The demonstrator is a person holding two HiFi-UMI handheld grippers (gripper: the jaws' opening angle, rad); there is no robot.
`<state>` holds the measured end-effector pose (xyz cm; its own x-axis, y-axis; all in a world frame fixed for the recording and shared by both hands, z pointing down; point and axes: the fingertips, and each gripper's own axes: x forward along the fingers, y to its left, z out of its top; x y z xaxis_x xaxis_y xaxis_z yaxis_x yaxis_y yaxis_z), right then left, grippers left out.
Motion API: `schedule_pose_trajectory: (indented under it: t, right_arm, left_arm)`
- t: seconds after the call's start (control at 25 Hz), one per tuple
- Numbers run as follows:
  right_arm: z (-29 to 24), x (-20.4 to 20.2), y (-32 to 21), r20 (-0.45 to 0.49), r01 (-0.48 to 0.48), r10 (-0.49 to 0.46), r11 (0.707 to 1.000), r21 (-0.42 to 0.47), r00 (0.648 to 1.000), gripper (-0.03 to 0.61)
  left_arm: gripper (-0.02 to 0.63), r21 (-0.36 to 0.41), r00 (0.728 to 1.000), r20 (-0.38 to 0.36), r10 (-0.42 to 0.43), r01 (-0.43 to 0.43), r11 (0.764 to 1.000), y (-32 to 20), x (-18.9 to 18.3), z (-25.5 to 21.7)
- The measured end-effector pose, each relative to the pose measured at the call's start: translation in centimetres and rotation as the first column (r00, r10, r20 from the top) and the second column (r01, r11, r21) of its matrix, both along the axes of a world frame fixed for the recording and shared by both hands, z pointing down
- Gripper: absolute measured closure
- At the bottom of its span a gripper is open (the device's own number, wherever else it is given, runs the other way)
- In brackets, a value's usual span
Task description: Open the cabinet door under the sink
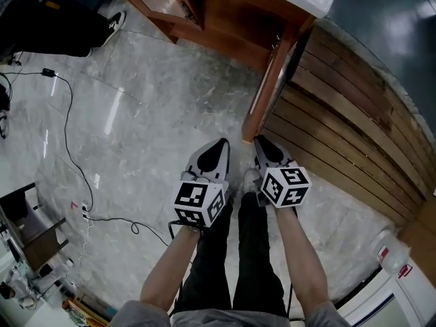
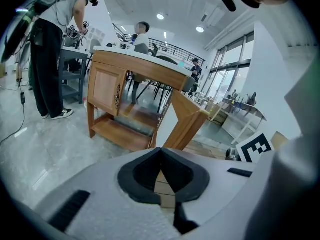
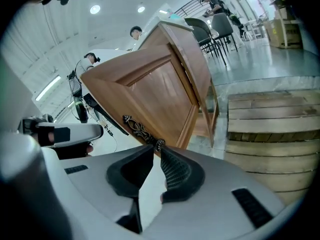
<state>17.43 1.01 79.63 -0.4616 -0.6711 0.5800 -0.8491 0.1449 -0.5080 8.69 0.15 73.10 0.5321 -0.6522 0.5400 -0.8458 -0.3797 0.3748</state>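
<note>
The cabinet door [image 1: 271, 80] stands swung open from the wooden cabinet [image 1: 218, 19], its free edge pointing down toward the person and its lower corner close to the marble floor [image 1: 150, 121]. The right tool [image 1: 264, 146] sits at that lower corner. In the right gripper view the right tool [image 3: 156, 149] has its jaws drawn in to a narrow gap and pinching the round lower end of the ornate metal handle [image 3: 141, 130], which runs slantwise up the face of the door [image 3: 160, 91]. The left tool [image 1: 219, 148] hangs just beside the right one, a little to its left and apart from the door. In the left gripper view the left tool [image 2: 161, 151] has its jaws pressed together with nothing held between them, and the open door [image 2: 187, 121] leans beyond the tips, with the cabinet [image 2: 107, 86] further back. Each tool carries its marker cube [image 1: 199, 203], the right one's cube [image 1: 286, 186] tilted toward the door. A slatted wooden platform [image 1: 347, 135] lies on the floor to the right of the door, and a black cable [image 1: 68, 148] trails over the floor at the left. A standing person in black trousers [image 2: 45, 59] shows behind the cabinet in the left gripper view.
</note>
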Motion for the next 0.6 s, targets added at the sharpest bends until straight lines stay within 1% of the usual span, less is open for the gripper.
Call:
schedule_pose_trajectory:
  t: [0.16,0.28,0.48,0.6]
  right_arm:
    - [-1.7,0.6,1.5,-0.003,-0.004,0.004,1.0,-0.006,1.0,0.555]
    - [-4.4,1.1,1.8,0.0,-0.009,0.009,1.0,0.008,1.0,0.565]
    - [-11.3,1.2,1.8,0.016,-0.011,0.01,0.998,0.059,1.0,0.569]
    - [-16.1,1.3,1.3,0.018,-0.01,0.008,0.995,0.104,1.0,0.569]
  left_arm:
    - [0.607,0.013,1.0,-0.001,0.006,-0.006,1.0,0.3,0.3,-2.3]
    - [0.607,0.034,1.0,-0.001,0.019,-0.019,0.999,0.4,0.8,-5.0]
    - [0.607,0.056,0.999,0.001,0.037,-0.037,0.998,1.0,0.9,-10.5]
    - [0.607,0.082,0.999,-0.005,0.037,-0.037,0.996,0.9,1.0,-14.4]
